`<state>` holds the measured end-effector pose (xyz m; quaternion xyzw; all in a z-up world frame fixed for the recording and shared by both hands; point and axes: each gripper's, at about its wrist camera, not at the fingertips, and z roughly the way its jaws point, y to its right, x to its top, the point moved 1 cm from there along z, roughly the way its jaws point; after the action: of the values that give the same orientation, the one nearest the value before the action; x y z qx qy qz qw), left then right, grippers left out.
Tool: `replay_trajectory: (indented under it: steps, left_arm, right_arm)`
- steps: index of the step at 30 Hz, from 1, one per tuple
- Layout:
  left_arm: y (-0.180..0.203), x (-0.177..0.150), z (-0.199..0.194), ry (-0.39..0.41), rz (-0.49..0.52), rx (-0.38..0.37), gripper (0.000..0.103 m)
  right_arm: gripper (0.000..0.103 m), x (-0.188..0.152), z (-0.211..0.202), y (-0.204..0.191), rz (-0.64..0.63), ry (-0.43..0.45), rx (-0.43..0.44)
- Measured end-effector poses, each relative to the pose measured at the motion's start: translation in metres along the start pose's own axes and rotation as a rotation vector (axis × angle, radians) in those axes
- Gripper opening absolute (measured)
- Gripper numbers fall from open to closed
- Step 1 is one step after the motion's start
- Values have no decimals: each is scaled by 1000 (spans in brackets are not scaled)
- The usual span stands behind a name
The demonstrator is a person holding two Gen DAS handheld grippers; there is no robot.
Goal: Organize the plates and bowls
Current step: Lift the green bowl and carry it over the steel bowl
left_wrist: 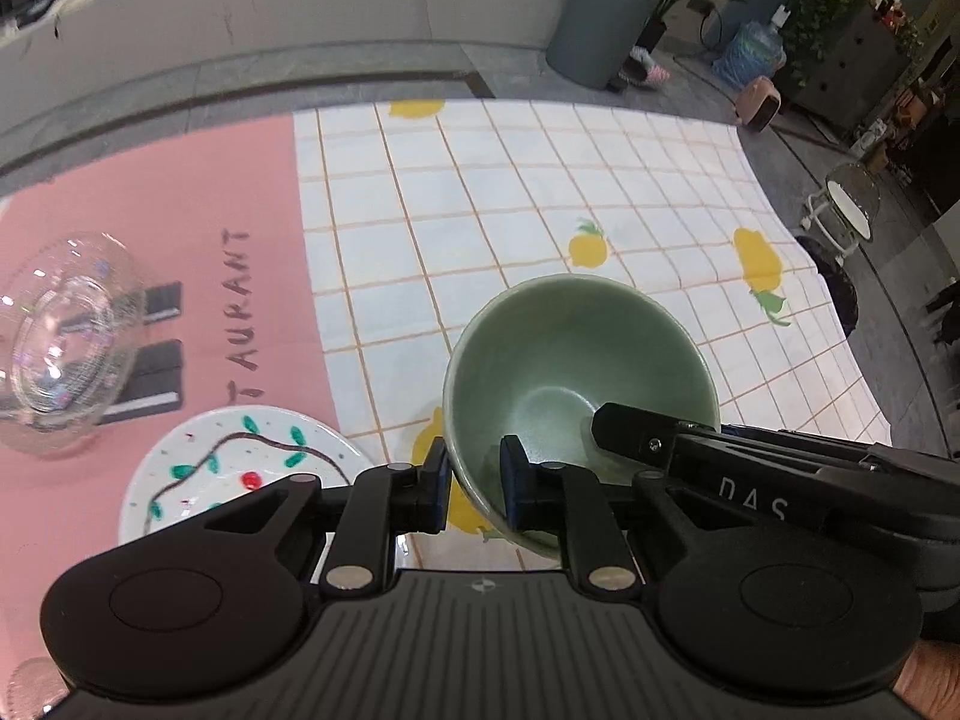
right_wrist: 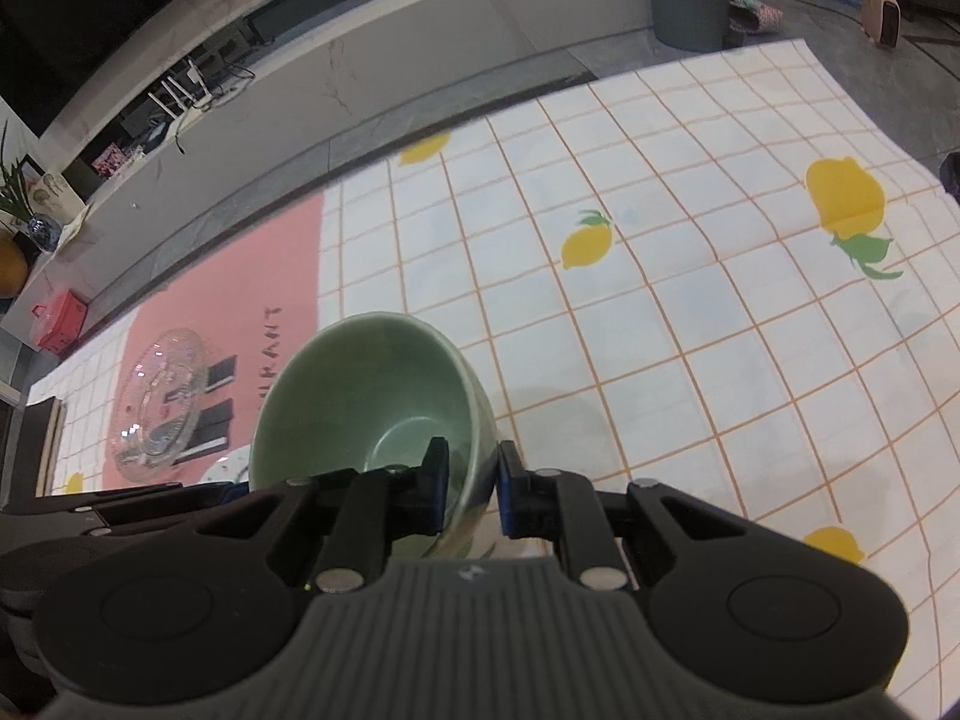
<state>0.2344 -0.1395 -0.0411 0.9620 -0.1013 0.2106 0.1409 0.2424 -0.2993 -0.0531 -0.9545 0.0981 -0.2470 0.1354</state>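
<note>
A green ceramic bowl point(left_wrist: 570, 384) is held above the lemon-print cloth by both grippers. My left gripper point(left_wrist: 474, 486) is shut on its left rim, one finger inside and one outside. My right gripper point(right_wrist: 471, 489) is shut on its right rim; the bowl also shows in the right wrist view point(right_wrist: 372, 396). A white plate point(left_wrist: 240, 468) with a painted vine and red dot lies to the left on the pink mat, partly hidden by my left gripper. A clear glass bowl point(left_wrist: 69, 342) stands further left; it also shows in the right wrist view point(right_wrist: 159, 402).
The table carries a checked lemon cloth point(right_wrist: 660, 300) on the right and a pink mat point(left_wrist: 180, 228) on the left. Beyond the far edge are a grey floor, a grey bin point(left_wrist: 600, 24), plants and a low wall.
</note>
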Motion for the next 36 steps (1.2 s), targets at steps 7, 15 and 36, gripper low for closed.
replay_trajectory:
  steps: [7,15,36]
  left_arm:
    - [4,-9,-32,59,6,40,17]
    - [7,-25,-68,98,-14,50,17]
    - [9,-97,-126,146,-29,85,17]
  right_arm:
    - [14,-7,-25,-14,-23,23,24]
    - [14,-22,-65,-33,-61,68,38]
    - [14,-94,-123,-55,-126,73,70]
